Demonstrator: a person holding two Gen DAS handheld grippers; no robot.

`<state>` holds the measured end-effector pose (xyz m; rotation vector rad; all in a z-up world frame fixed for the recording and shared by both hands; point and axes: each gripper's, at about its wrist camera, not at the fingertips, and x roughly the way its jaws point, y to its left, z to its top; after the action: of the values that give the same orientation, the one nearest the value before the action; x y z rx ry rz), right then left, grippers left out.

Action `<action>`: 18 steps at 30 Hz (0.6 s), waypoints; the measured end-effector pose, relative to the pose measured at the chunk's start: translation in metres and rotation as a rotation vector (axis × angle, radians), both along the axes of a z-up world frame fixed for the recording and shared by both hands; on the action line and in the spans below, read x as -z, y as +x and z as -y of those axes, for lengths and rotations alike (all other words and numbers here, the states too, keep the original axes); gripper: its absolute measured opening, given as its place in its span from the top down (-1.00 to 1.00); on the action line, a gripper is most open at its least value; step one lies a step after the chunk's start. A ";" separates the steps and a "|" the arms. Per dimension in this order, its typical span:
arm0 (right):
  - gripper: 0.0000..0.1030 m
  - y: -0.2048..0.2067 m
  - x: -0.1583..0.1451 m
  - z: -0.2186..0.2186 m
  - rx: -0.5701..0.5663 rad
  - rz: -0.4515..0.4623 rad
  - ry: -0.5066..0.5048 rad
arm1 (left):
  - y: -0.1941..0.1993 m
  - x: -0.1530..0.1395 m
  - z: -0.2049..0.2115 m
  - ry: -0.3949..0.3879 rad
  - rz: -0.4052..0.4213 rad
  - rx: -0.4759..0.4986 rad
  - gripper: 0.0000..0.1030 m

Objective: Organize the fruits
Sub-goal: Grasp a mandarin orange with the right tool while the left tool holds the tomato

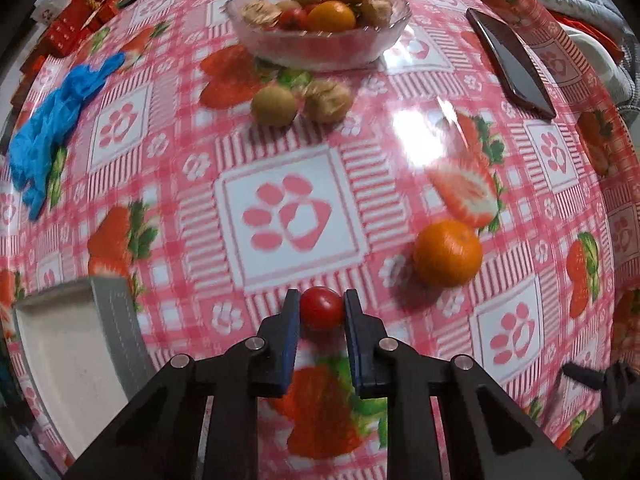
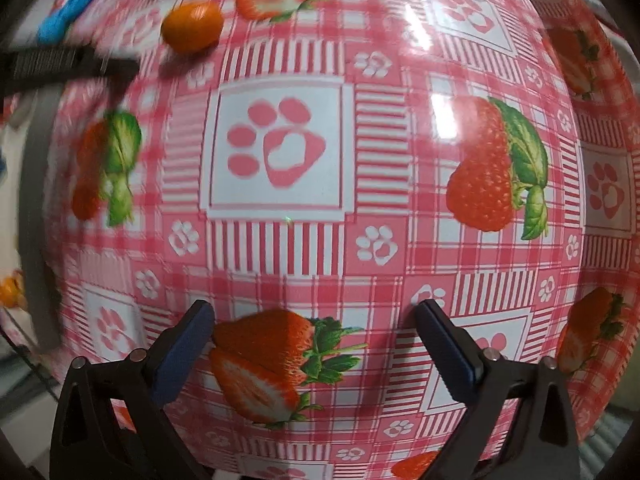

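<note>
Showing the glass bowl of fruit that the right view lacks, the left wrist view has the left gripper clamped on a cherry tomato beside a tangerine, while the right gripper gapes wide over bare tablecloth.

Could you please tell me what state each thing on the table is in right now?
Left claw: shut on the tomato.
Right claw: open, nothing between its pads.
Bowl: upright, holding fruit.
Orange: loose on the tablecloth.
Kiwi: loose, beside a husked fruit.
Phone: lying flat, screen dark.
Glove: crumpled.
</note>
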<state>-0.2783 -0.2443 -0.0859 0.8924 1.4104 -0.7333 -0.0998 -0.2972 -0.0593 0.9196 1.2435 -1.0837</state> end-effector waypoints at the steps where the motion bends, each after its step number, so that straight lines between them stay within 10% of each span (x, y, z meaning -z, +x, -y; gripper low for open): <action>1: -0.94 0.002 -0.004 0.005 0.008 0.010 -0.011 | 0.002 0.000 -0.007 0.004 -0.005 -0.007 0.56; 18: -0.79 0.133 -0.022 0.088 -0.082 0.108 -0.091 | 0.022 0.006 -0.108 0.063 -0.058 -0.123 0.56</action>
<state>-0.1453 -0.3326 -0.0642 0.7879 1.3002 -0.6720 -0.0781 -0.1895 -0.0650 0.8526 1.3714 -0.9844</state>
